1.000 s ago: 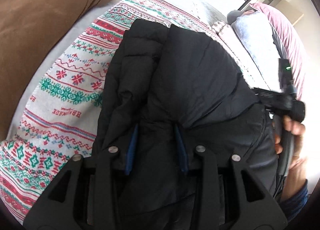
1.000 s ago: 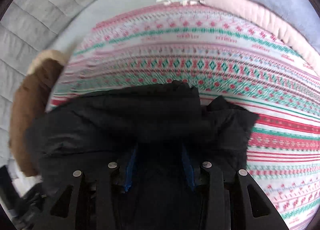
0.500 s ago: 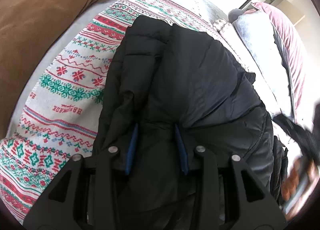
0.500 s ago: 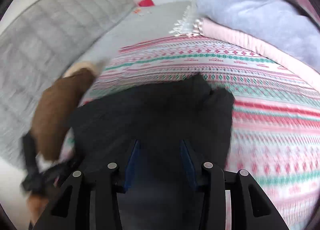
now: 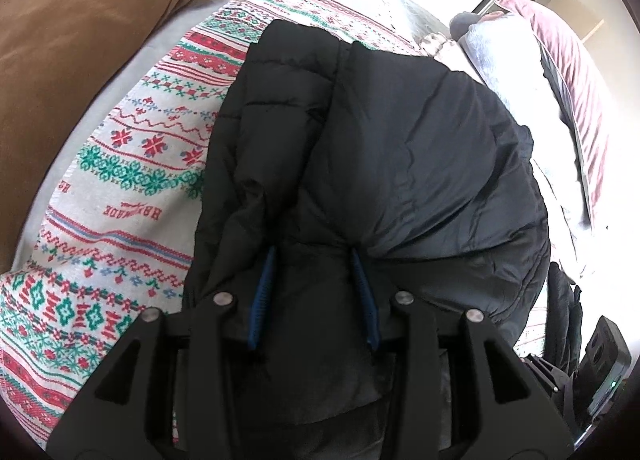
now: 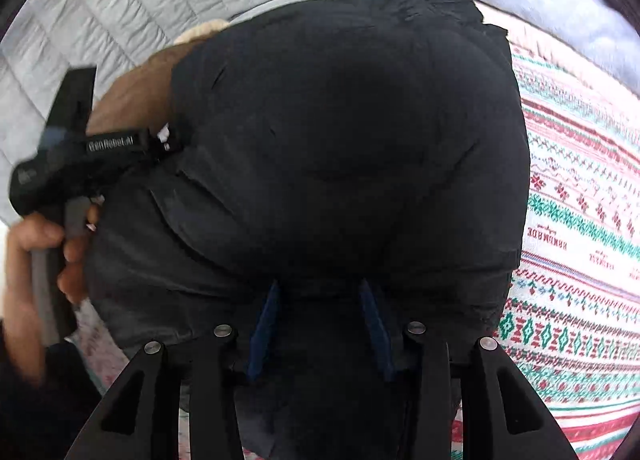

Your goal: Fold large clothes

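Note:
A black puffer jacket (image 5: 400,148) lies bunched on a red, green and white patterned blanket (image 5: 132,164); it also fills the right wrist view (image 6: 344,148). My left gripper (image 5: 314,256) has its blue pads around a thick fold of the jacket's near edge. My right gripper (image 6: 320,292) grips another fold of the same jacket, fabric filling the space between its pads. The left gripper's body shows in the right wrist view (image 6: 80,164), held by a hand at the jacket's left side.
A brown garment (image 5: 80,28) lies at the left of the blanket. Folded pale blue and pink bedding (image 5: 532,72) is stacked at the right. A grey quilted cover (image 6: 140,12) lies behind. A black device (image 5: 604,376) sits at the lower right.
My right gripper has swung round the jacket, which now fills its view with my left gripper at its left. The left gripper has barely moved.

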`<state>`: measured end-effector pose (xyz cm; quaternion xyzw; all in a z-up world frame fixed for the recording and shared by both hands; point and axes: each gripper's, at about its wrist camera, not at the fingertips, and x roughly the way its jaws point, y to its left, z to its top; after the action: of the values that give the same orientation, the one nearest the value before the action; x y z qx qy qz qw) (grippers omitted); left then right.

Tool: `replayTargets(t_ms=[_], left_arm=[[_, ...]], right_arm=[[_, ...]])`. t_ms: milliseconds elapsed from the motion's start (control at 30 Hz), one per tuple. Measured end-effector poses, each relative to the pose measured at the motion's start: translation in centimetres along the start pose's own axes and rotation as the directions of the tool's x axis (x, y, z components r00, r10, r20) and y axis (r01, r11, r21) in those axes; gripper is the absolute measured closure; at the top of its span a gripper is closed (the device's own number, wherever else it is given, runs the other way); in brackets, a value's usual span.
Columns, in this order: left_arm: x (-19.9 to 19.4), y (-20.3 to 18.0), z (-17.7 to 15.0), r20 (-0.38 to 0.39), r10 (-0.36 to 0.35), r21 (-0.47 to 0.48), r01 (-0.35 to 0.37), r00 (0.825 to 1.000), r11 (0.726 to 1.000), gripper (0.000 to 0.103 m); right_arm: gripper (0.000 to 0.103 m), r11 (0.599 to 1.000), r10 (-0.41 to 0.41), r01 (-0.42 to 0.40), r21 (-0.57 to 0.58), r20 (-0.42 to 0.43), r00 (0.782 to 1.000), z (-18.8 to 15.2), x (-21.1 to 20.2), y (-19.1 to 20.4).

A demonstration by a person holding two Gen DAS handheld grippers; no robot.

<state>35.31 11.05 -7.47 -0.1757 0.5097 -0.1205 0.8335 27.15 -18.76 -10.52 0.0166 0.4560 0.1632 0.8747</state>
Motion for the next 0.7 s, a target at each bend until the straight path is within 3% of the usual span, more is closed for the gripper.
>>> replayTargets(t_ms=[233,367,533,700], left_arm=[[-3.2,0.7,-0.2,0.019,-0.046,-0.052,0.047,0.999,0.998,0.061],[-6.8,1.5,-1.8,0.061,-0.034,-0.035,0.036,0.998,0.999,0.041],[-6.8,2.6,-3.7,0.008,-0.030,-0.014,0.030,1.000,0.999,0.037],[-7.3,4.4,-5.1,0.000,-0.067,-0.057,0.067,0.998,0.996,0.028]], right_arm=[[0.060,1.000,-0.004,0.004,0.005,0.070,0.998,-0.6,-0.5,0.1],[0.059,1.000,-0.010,0.010,-0.004,0.073,0.997,-0.2,-1.1,0.1],[0.059,1.000,-0.005,0.005,0.001,0.074,0.997,-0.5,-1.6,-0.5],[0.059,1.000,-0.008,0.008,0.008,0.076,0.997,-1.0,-1.7,0.4]])
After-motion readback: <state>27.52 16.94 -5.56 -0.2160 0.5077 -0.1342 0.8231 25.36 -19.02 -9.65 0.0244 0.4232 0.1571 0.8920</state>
